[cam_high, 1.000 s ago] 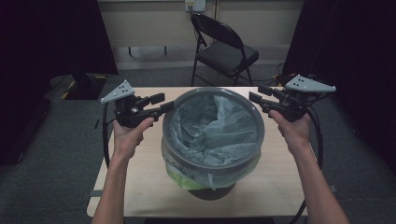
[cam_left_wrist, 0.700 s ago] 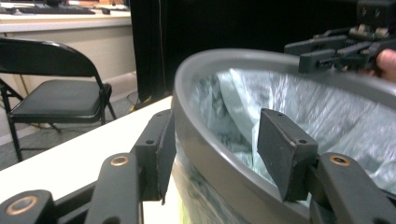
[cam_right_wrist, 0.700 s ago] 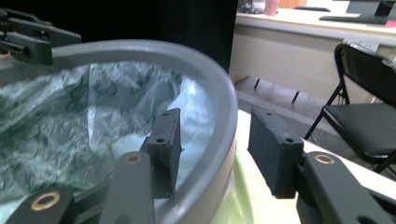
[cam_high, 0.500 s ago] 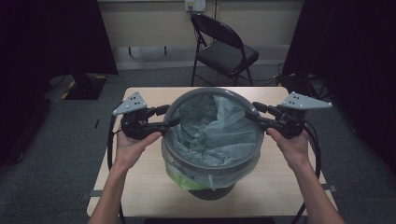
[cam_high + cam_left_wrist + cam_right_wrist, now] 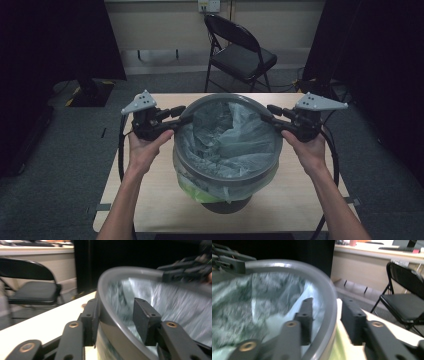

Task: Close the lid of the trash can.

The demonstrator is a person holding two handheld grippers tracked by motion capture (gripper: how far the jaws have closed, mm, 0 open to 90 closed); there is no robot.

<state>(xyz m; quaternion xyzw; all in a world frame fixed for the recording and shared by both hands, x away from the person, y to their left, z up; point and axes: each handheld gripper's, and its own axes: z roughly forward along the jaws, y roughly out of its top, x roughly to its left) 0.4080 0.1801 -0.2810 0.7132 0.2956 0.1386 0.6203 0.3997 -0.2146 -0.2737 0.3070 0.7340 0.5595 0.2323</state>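
Grey plastic ring (image 5: 227, 172) sits around the mouth of a round bin lined with a thin translucent grey-green plastic bag (image 5: 230, 137); the bin stands mid tabletop (image 5: 135, 200), toward the near edge. A lime-green band (image 5: 192, 192) shows just under the ring on the near side.

Left tongs (image 5: 181, 116) are at the ring's left edge, right tongs (image 5: 272, 116) at its right edge, directly opposite each other.

Left gripper view: the tongs (image 5: 117, 315) straddle the ring, one jaw outside, one inside against the bag. The outer jaw looks to touch the ring; a gap shows at the inner one. Narrow, not yet clamped as far as I can judge.

Right gripper view: same arrangement, tongs (image 5: 328, 320) astride the ring (image 5: 329, 305), with a small gap at the outer jaw. Partly closed, grip not confirmed.

Step in hand, as I read it: taking hold of the ring on both sides at once, probably to lift it off or seat it over the bag.

Next move calls for both tongs to close firmly and evenly, then move together and level, so the ring does not tilt or drag the bag.

Black folding metal chair (image 5: 240, 52) stands beyond the tabletop, well apart.
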